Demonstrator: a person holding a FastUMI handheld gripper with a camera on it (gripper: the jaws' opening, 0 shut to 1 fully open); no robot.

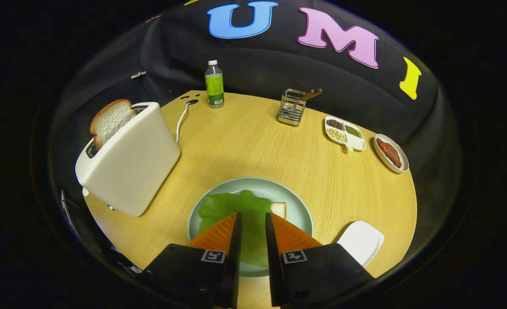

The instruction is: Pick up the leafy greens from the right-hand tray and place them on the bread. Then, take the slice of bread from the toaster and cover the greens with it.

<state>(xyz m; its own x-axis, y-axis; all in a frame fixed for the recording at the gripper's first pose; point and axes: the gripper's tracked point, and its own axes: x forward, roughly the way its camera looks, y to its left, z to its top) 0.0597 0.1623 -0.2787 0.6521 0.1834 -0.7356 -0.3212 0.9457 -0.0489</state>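
The gripper (252,219) hangs over the plate (298,206), fingers narrowly apart, gripping nothing. The greens (227,208) lie on the bread (279,209) there. Far left, a slice (110,121) stands in the toaster (129,159). Near right sits the tray (360,241).

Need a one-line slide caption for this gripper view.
Gripper fingers apart over leafy greens covering bread on the plate; second slice waits in the toaster.
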